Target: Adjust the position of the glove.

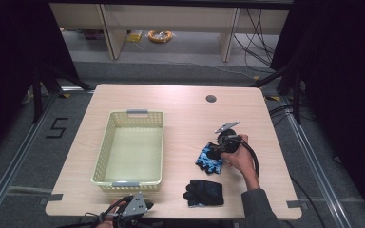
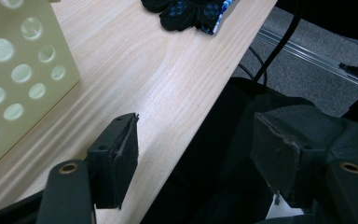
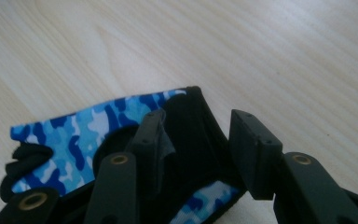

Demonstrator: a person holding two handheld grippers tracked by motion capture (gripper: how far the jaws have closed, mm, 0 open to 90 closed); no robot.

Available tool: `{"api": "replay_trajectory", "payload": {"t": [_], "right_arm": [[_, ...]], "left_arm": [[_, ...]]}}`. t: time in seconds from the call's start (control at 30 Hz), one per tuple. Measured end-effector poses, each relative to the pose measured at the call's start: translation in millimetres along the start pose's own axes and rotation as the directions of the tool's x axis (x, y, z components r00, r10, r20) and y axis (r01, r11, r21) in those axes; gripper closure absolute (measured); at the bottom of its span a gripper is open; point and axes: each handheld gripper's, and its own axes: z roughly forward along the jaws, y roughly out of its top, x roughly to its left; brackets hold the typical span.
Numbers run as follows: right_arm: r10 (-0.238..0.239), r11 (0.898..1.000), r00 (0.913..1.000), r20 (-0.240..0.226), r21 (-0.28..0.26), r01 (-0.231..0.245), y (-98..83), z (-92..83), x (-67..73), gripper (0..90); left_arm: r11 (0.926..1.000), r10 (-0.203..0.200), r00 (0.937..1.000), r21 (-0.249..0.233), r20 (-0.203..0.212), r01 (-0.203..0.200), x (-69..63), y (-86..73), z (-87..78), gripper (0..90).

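A blue camouflage glove (image 1: 209,160) (image 3: 74,130) lies on the wooden table (image 1: 180,109), right of centre. My right gripper (image 1: 218,148) (image 3: 198,119) is down at its black cuff. The jaws stand apart with the cuff fabric between them, one jaw tucked into the glove's opening. A second glove, black with blue dots (image 1: 204,192) (image 2: 186,11), lies flat near the front edge. My left gripper (image 1: 145,207) (image 2: 196,126) rests at the table's front edge, open, with nothing between its jaws.
A pale yellow perforated basket (image 1: 105,142) (image 2: 18,70) stands left of centre with nothing in it. A round cable hole (image 1: 211,99) sits near the far edge. Dark curtains flank the table; cables run on the floor at right.
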Motion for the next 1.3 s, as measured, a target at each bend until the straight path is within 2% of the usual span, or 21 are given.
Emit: {"api": "replay_trajectory", "payload": {"t": [0.13, 0.2, 0.23, 0.3, 0.33, 0.37, 0.4, 0.53, 0.57, 0.6, 0.73, 0.8, 0.83, 0.87, 0.97, 1.0, 1.07, 1.13, 1.17, 1.27, 1.3], "right_arm": [[0.016, 1.000, 0.9987, -0.049, 0.015, -0.015, -2.3, 1.2, -2.5, 65.1], [0.036, 0.999, 0.9983, -0.046, 0.039, -0.035, -2.9, 0.7, -2.3, 69.4], [0.042, 0.998, 0.9974, -0.058, 0.043, -0.040, -3.6, 0.1, -2.8, 71.6], [0.043, 0.999, 0.9958, -0.080, 0.027, -0.041, -6.3, 0.3, -4.7, 74.5], [0.065, 0.998, 0.9935, -0.094, 0.015, -0.063, -8.5, 0.5, -5.9, 79.3], [0.064, 0.998, 0.9907, -0.121, 0.024, -0.061, -9.2, -1.8, -7.3, 86.2], [0.070, 0.997, 0.9895, -0.127, -0.009, -0.072, -10.6, -0.5, -7.8, 86.1], [0.107, 0.994, 0.9830, -0.149, -0.015, -0.110, -14.0, -8.5, -9.4, 86.4], [0.126, 0.991, 0.9795, -0.158, -0.033, -0.132, -14.9, -9.7, -8.9, 86.4], [0.109, 0.990, 0.9823, -0.152, -0.068, -0.121, -16.1, -11.5, -11.0, 86.4], [0.169, 0.977, 0.9694, -0.178, -0.098, -0.189, -14.9, -28.6, -6.3, 86.4], [0.163, 0.974, 0.9656, -0.203, -0.123, -0.190, -13.8, -37.1, -3.7, 86.5], [0.169, 0.970, 0.9611, -0.218, -0.136, -0.202, -13.4, -43.4, -1.5, 86.4], [0.181, 0.959, 0.9612, -0.208, -0.180, -0.220, -13.7, -49.2, 1.7, 86.4], [0.199, 0.940, 0.9510, -0.237, -0.228, -0.253, -15.0, -64.2, 9.7, 86.4], [0.225, 0.930, 0.9421, -0.249, -0.234, -0.284, -16.7, -71.5, 16.6, 86.4], [0.221, 0.917, 0.9357, -0.275, -0.268, -0.296, -21.4, -81.4, 22.1, 86.4], [0.242, 0.898, 0.9170, -0.317, -0.286, -0.336, -27.0, -89.1, 30.0, 86.4], [0.208, 0.897, 0.9268, -0.313, -0.318, -0.308, -29.3, -89.6, 29.5, 86.4], [0.245, 0.878, 0.8991, -0.363, -0.311, -0.365, -36.1, -99.0, 42.2, 86.4], [0.242, 0.876, 0.8992, -0.364, -0.316, -0.364, -38.5, -101.0, 44.4, 86.4]], "left_arm": [[1.0000, -0.004, 1.0000, 0.001, 0.001, 0.004, 0.1, 0.0, -0.3, 31.6], [1.0000, -0.005, 1.0000, -0.001, 0.000, 0.005, 0.5, 0.2, -0.4, 31.5], [0.9997, 0.024, 0.9997, -0.001, -0.005, -0.024, 2.2, 0.7, -1.0, 31.5], [0.9993, 0.035, 0.9993, 0.009, -0.009, -0.035, 3.1, 0.8, -1.7, 31.4], [1.0000, 0.006, 0.9999, 0.006, -0.013, -0.006, 1.8, 0.2, -0.9, 31.4], [0.9999, 0.009, 0.9999, 0.006, -0.011, -0.009, 1.9, 0.3, -1.0, 31.4], [1.0000, 0.008, 0.9999, 0.004, -0.011, -0.008, 1.7, 0.4, -1.2, 31.4], [0.9997, 0.025, 0.9997, 0.000, -0.005, -0.025, 2.8, 1.2, -2.3, 31.5], [0.9997, 0.025, 0.9997, -0.003, -0.004, -0.025, 2.7, 1.0, -2.2, 31.5], [0.9998, 0.019, 0.9998, -0.009, -0.002, -0.019, 2.2, 1.0, -2.0, 31.5], [1.0000, -0.004, 1.0000, -0.008, -0.005, 0.004, 1.1, 0.6, -2.0, 31.6], [0.9997, 0.011, 0.9999, -0.021, -0.002, -0.012, 1.3, 1.2, -1.8, 31.7], [0.9996, 0.028, 0.9995, 0.003, -0.012, -0.028, 2.5, 1.4, -3.3, 31.7], [0.9996, 0.029, 0.9995, 0.001, -0.012, -0.029, 2.4, 1.4, -3.3, 31.7], [0.9995, 0.032, 0.9994, 0.002, -0.013, -0.032, 2.6, 1.5, -3.5, 31.7], [0.9996, 0.028, 0.9995, 0.000, -0.012, -0.028, 2.5, 1.5, -3.4, 31.7], [0.9995, 0.031, 0.9994, 0.002, -0.013, -0.031, 2.5, 1.4, -3.4, 31.5], [0.9999, -0.006, 1.0000, -0.014, -0.005, 0.006, -0.1, 1.0, -2.6, 31.3], [1.0000, -0.002, 1.0000, -0.010, -0.005, 0.002, 0.2, 1.1, -2.7, 31.0], [0.9999, -0.003, 1.0000, -0.010, -0.007, 0.003, 0.2, 1.3, -2.6, 30.5], [0.9999, -0.004, 1.0000, -0.010, -0.006, 0.004, 0.0, 1.3, -2.6, 30.3]]}}
